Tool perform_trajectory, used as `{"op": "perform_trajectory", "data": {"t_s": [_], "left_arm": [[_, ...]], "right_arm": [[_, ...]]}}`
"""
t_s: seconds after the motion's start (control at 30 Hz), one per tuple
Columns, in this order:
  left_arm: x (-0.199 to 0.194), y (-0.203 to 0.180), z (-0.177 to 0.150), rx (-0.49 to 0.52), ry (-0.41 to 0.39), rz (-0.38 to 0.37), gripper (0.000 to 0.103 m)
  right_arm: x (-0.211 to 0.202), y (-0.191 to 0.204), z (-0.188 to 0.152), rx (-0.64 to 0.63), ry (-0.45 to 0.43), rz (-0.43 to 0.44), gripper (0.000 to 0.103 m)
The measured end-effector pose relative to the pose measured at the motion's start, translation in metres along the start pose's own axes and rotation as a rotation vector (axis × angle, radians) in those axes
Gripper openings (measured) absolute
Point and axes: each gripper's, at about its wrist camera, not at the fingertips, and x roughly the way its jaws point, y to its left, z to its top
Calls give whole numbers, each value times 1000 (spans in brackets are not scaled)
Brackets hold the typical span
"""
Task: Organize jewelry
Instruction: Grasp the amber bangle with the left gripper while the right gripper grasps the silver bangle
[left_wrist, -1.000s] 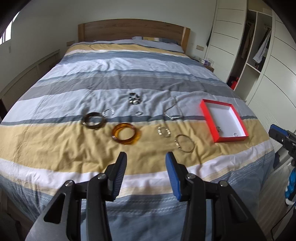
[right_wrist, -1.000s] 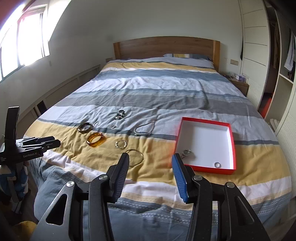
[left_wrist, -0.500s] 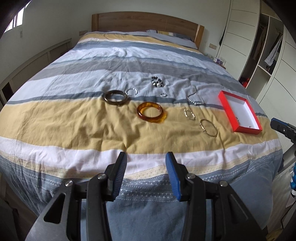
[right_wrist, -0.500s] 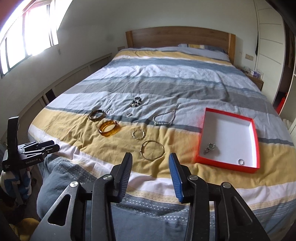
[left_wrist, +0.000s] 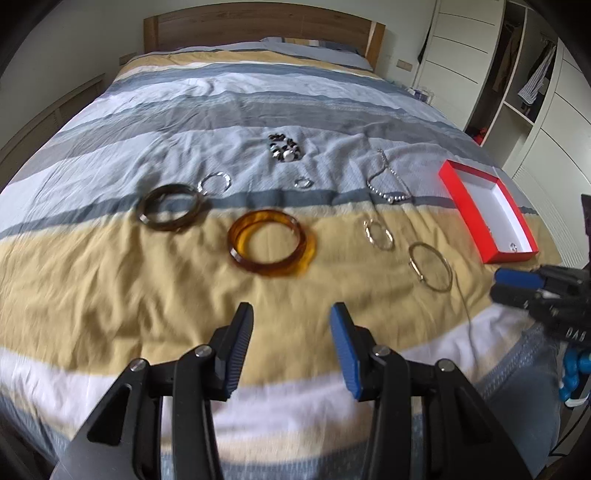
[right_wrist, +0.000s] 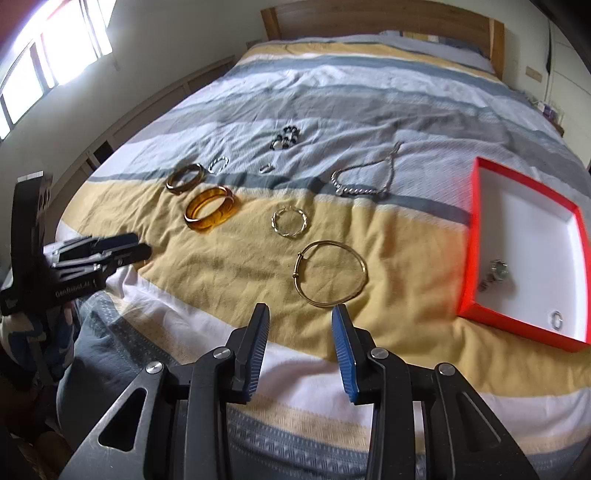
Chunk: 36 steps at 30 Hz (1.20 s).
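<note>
Right claw (right_wrist: 299, 325) gapes wide and empty just short of the thin gold bangle (right_wrist: 330, 272), prob lined up to take it next; left claw (left_wrist: 290, 325) likewise wide, holding nothing, aimed at the amber bangle (left_wrist: 271, 245). Rest of the jewelry lies spread on the striped bed (right_wrist: 221, 266) w/ gaps between pieces, so each can be pinched alone. Red box (right_wrist: 476, 236) sits at right, already holding a couple of small rings, i.e. the drop spot.

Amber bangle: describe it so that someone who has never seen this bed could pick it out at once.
Find the yellow band of the striped bedspread near the foot of the bed. The amber bangle lies flat there, just ahead of the open left gripper. It is thick, translucent and orange-brown, unlike the opaque dark brown bangle beside it and the thin metal hoops toward the red box.
</note>
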Motion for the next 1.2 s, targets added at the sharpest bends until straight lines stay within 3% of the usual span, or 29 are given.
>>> {"op": "perform_trajectory", "data": {"t_s": [0.27, 0.43, 0.67, 0.87, 1.0, 1.2], "left_arm": [[57, -2, 34, 79, 34, -17, 41], [92, 3, 30, 104, 96, -6, 40], [106, 4, 30, 91, 102, -18, 40], [108, 2, 33, 89, 107, -24, 28], [105, 0, 35, 57, 108, -34, 11], [86, 8, 29, -49, 94, -96, 9]], "right_arm": [[48, 0, 17, -17, 60, 58, 35], [73, 2, 20, -39, 101, 71, 34], [98, -1, 21, -20, 128, 96, 25], [108, 2, 24, -10, 130, 123, 16], [114, 2, 28, 17, 133, 146, 7], [94, 4, 21, 59, 92, 208, 6]]}}
